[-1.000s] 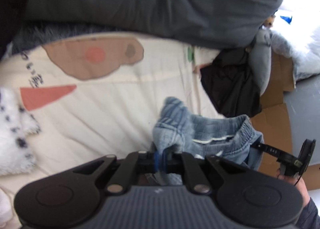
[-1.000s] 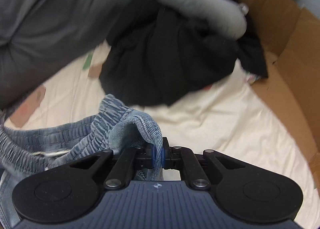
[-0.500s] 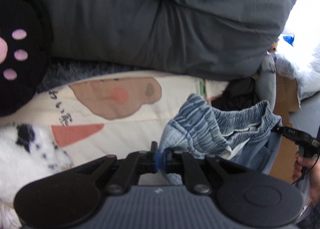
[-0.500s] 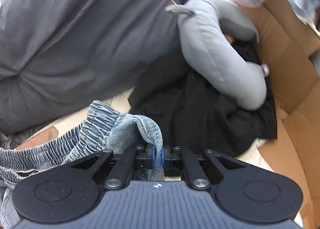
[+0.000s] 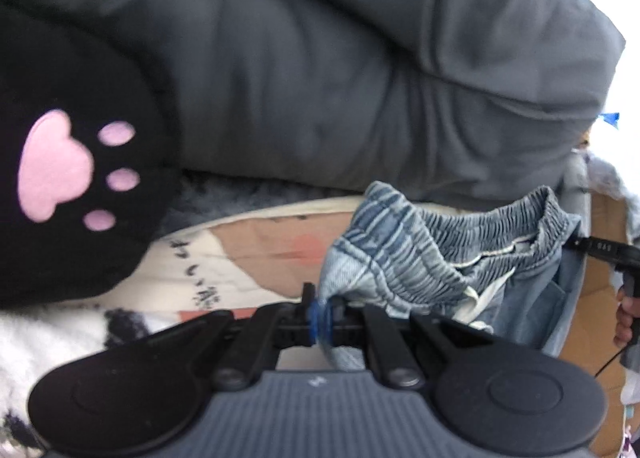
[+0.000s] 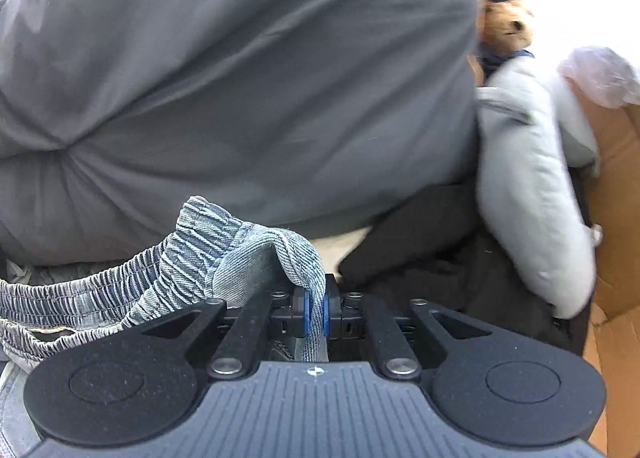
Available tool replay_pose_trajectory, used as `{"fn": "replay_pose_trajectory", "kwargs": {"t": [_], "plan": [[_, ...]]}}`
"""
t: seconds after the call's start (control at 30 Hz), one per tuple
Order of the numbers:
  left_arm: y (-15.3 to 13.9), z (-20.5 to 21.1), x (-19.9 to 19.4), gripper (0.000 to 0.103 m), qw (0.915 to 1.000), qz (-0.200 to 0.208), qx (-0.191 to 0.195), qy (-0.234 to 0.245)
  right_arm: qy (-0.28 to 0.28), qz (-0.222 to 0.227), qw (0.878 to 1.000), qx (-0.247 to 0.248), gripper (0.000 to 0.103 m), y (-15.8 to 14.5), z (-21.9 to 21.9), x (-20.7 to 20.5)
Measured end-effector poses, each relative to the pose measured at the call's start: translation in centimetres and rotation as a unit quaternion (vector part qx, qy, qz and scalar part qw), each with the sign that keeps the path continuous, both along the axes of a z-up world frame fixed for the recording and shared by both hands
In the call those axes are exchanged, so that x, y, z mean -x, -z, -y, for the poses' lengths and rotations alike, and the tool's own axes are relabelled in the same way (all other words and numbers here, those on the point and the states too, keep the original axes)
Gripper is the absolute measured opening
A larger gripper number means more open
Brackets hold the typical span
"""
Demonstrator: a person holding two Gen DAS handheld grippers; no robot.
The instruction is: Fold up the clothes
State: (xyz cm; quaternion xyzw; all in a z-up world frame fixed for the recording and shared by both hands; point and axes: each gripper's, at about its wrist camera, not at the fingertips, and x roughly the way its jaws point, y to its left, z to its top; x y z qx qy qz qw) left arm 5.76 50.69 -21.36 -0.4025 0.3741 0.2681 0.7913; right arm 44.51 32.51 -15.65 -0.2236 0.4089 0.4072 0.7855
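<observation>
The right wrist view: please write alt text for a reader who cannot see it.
The right tongs are shut on the elastic waistband of light blue denim shorts, which trail off to the left. Behind lie a large grey duvet, a black garment, a grey plush toy and a cardboard box.

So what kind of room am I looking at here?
Most likely a bedroom, with folding done on a bed: a bulky grey duvet, a cream printed bedsheet and a brown plush toy. Both grippers hold blue denim elastic-waist shorts.
</observation>
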Motion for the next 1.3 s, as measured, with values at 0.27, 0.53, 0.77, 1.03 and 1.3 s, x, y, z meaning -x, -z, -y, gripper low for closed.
{"fn": "replay_pose_trajectory", "kwargs": {"t": [0.27,0.53,0.77,1.03,1.3], "plan": [[5.0,-2.5,-0.9,0.004,0.9986,-0.050,0.016,-0.011,-0.021,0.003,1.000,0.020,0.008,4.7,-2.7,1.6],[6.8,-3.2,-1.9,0.004,0.9980,-0.064,0.005,-0.004,-0.032,0.002,0.998,0.058,0.009,7.0,-1.5,1.9],[5.5,-3.4,-2.0,0.004,0.9985,-0.055,-0.009,0.002,-0.019,0.007,0.996,0.082,0.001,8.5,-2.1,1.7],[3.4,-3.6,-2.2,0.004,0.9984,-0.044,-0.032,0.011,-0.006,0.048,0.997,0.060,0.001,5.6,-1.8,0.8],[5.1,-4.2,-2.4,0.004,0.9991,-0.042,-0.010,-0.005,0.016,0.070,0.996,0.050,0.002,4.3,-3.0,-0.1]]}}
